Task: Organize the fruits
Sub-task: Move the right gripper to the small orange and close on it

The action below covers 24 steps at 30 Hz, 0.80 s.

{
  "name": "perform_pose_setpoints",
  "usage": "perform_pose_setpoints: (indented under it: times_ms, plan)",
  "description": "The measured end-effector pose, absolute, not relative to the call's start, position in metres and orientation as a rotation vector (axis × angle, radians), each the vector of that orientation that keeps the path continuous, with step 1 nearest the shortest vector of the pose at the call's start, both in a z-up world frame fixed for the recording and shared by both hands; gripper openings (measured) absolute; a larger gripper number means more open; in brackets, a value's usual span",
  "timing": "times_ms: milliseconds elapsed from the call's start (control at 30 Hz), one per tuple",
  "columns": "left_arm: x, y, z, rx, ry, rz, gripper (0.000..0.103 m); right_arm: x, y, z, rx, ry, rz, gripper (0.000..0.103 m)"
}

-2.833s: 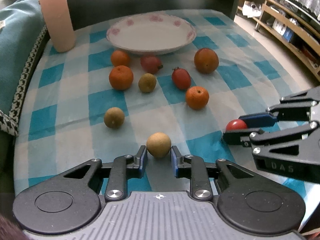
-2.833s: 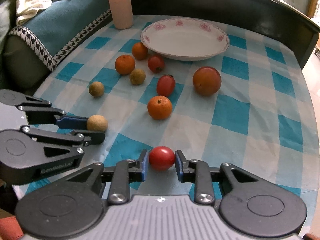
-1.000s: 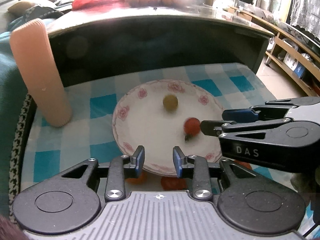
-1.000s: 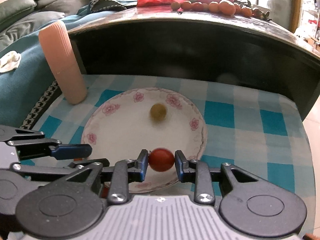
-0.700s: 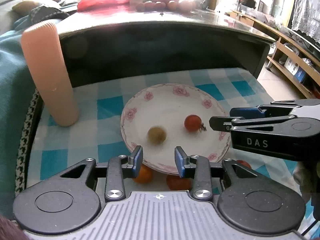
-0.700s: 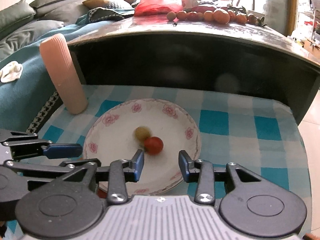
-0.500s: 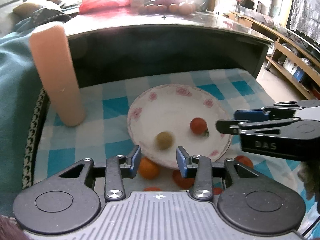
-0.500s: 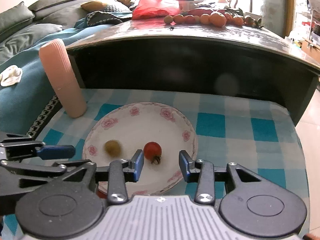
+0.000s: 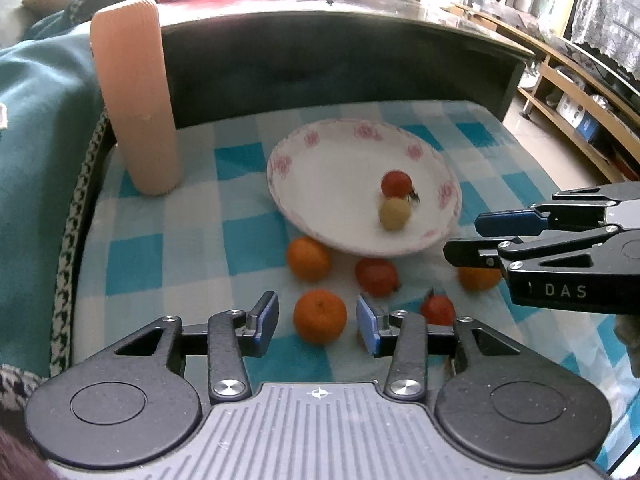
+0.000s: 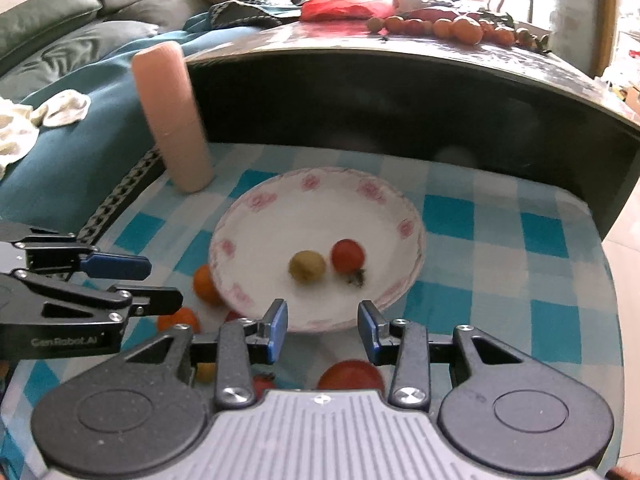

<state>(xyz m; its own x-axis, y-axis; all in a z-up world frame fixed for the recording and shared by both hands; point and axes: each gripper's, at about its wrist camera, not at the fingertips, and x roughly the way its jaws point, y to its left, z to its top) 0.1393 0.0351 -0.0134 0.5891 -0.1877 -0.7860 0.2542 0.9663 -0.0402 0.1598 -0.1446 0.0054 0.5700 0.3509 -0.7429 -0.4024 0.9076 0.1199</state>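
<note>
A white floral plate (image 9: 320, 184) (image 10: 280, 220) holds a red cherry tomato (image 9: 396, 183) (image 10: 347, 255) and a tan longan (image 9: 394, 213) (image 10: 307, 266), touching each other. My left gripper (image 9: 317, 322) is open and empty, above an orange (image 9: 320, 315) on the checked cloth. Another orange (image 9: 308, 258), a red fruit (image 9: 376, 276) and a small tomato (image 9: 438, 309) lie in front of the plate. My right gripper (image 10: 322, 330) is open and empty above the plate's near rim; it shows at the right in the left wrist view (image 9: 468, 238).
A tall pink cylinder (image 9: 134, 96) (image 10: 172, 116) stands left of the plate. A dark raised table edge (image 9: 340, 64) runs behind the cloth. A teal blanket (image 9: 36, 152) lies at the left. More fruit (image 10: 460, 30) sits on the far tabletop.
Both grippers let their fruit go into the plate and have pulled back. The longan has rolled across the plate to rest against the tomato.
</note>
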Motion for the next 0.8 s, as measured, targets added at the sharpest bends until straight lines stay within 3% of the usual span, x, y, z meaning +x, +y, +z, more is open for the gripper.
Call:
perform_pose_setpoints:
  times_ms: [800]
  plan:
    - [0.099, 0.03, -0.037, 0.142, 0.992, -0.268, 0.056, 0.078, -0.144, -0.008, -0.07, 0.926, 0.466, 0.054]
